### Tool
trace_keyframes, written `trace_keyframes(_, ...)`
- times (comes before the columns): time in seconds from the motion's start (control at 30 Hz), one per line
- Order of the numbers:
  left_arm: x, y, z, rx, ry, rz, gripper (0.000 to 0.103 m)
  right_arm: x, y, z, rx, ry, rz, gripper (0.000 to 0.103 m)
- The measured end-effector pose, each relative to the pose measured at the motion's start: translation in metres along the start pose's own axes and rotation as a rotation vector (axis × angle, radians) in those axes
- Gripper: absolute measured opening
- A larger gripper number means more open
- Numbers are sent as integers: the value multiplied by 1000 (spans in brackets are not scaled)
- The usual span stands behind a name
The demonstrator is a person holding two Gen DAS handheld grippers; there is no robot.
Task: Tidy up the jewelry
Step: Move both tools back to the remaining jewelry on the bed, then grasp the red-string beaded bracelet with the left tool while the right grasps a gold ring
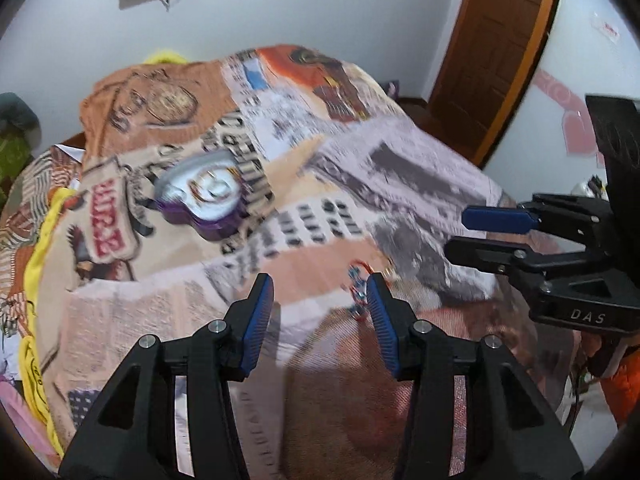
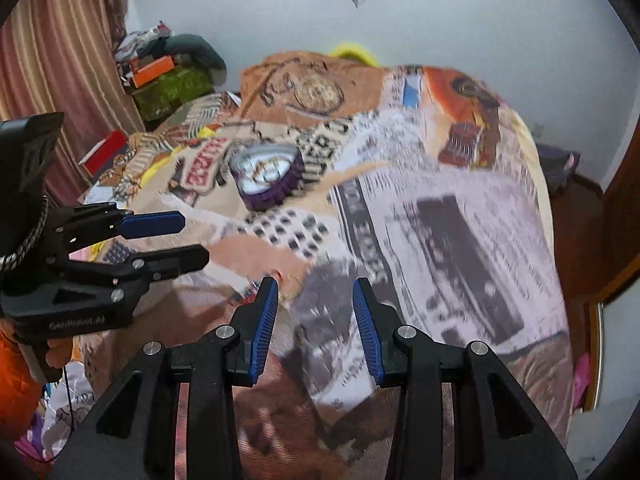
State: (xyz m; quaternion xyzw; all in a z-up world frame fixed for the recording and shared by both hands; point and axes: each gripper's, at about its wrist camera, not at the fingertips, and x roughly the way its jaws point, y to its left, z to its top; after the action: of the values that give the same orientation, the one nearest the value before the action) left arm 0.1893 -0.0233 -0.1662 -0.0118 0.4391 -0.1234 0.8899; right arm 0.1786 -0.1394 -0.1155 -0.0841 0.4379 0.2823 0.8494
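Both sets of jaws stand wide apart with nothing between them: the left gripper [image 1: 320, 296] and the right gripper [image 2: 316, 300] each hover over the bed with blue pads bare. A small piece of jewelry [image 1: 357, 294], red and blue and blurred, lies on the blanket [image 1: 400, 168] just beside the inner face of the left gripper's right-hand finger; whether it touches the pad I cannot tell. Farther up the bed sits a purple heart-shaped jewelry box [image 1: 202, 196], open, white inside with something gold-coloured in it, too blurred to name. The printed blanket covers the whole bed. Behind it are a pale wall and a brown wooden door [image 1: 492, 52].
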Motion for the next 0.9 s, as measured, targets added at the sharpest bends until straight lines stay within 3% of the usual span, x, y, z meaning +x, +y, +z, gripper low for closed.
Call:
trace_keyframes(0.17,25,-10,-7,25,61,-9,47,10,-4,-14,2,47,19,35)
trace_keyframes(0.33,37,-6,-8,-25,49,-34,47,17,0,-17,-28,72,38,35)
trace_keyframes(0.4,39,-5,-7,-25,48,-31,41,20,3,-17,-40,75,42,35)
trace_keyframes(0.57,43,1,-5,-33,47,-16,11,32,5,-14,-56,88,41,35)
trace_keyframes(0.63,45,7,-4,-47,44,-22,6,36,8,-12,-68,97,38,35)
trace_keyframes(0.77,44,12,-5,-70,34,-40,6,40,15,-8,-99,104,35,35)
trace_keyframes(0.9,38,8,-8,-44,13,10,6,47,25,-4,-147,107,17,35)
